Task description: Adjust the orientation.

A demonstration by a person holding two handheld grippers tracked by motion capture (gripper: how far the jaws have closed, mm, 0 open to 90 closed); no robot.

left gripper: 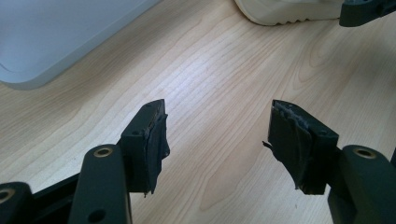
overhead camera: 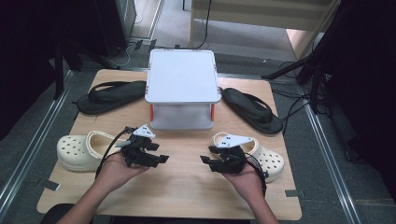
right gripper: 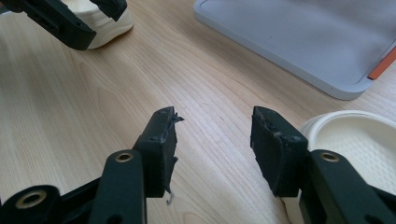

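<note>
My left gripper (overhead camera: 163, 158) and right gripper (overhead camera: 204, 161) hover low over the wooden table (overhead camera: 187, 193), tips pointing toward each other. In the left gripper view the left gripper (left gripper: 217, 140) stands open with only bare wood between its pads. The right gripper (right gripper: 215, 140) is open too, holding nothing. A cream clog (overhead camera: 74, 151) lies left of my left hand. A second cream clog (overhead camera: 271, 161) lies just behind my right hand, and its heel opening (right gripper: 355, 144) sits beside the right jaw. Two black flip-flops (overhead camera: 109, 95) (overhead camera: 252, 109) flank a white rack (overhead camera: 182, 74).
The white rack has two levels with orange corner pieces, and its lower shelf (right gripper: 303, 42) opens toward me. The floor drops off beyond the table edges, with dark stands and cables at the right. Bare wood lies between the two grippers.
</note>
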